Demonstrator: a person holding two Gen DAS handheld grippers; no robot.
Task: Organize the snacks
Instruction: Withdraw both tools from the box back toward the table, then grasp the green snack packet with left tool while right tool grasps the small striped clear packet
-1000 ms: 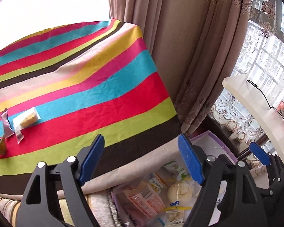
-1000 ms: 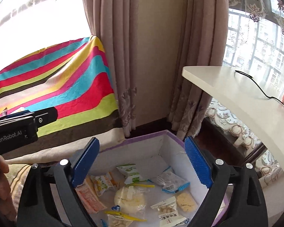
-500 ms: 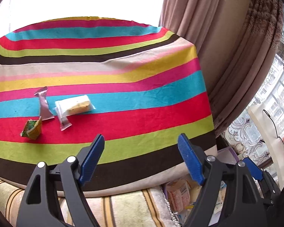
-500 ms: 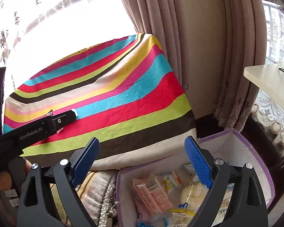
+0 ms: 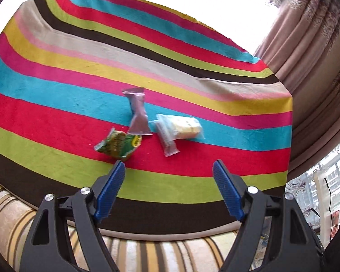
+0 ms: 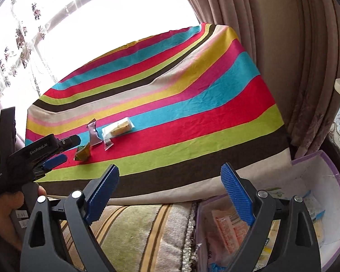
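Observation:
Three snacks lie together on the striped tablecloth (image 5: 56, 104): a green packet (image 5: 117, 145), a silvery wrapper (image 5: 137, 113) and a clear pack with a yellow cake (image 5: 181, 129). My left gripper (image 5: 168, 163) is open and empty, just short of them, its left tip close to the green packet. The right wrist view shows the same green packet (image 6: 82, 153), silvery wrapper (image 6: 93, 132) and cake pack (image 6: 119, 129), with the left gripper (image 6: 65, 150) beside the green packet. My right gripper (image 6: 170, 166) is open and empty above the table's near edge. A purple-rimmed box (image 6: 310, 158) at lower right holds several snack packs (image 6: 226, 229).
Beige curtains (image 6: 294, 56) hang to the right of the table, and a bright window lies behind it. A striped fabric seat (image 6: 142, 231) runs below the table's front edge, beside the box. A person's hand (image 6: 2, 215) grips the left tool.
Both views swung left, from the box toward the table. The left gripper came close to the three snacks, which now sit at the centre of its view. Both jaws stayed open.

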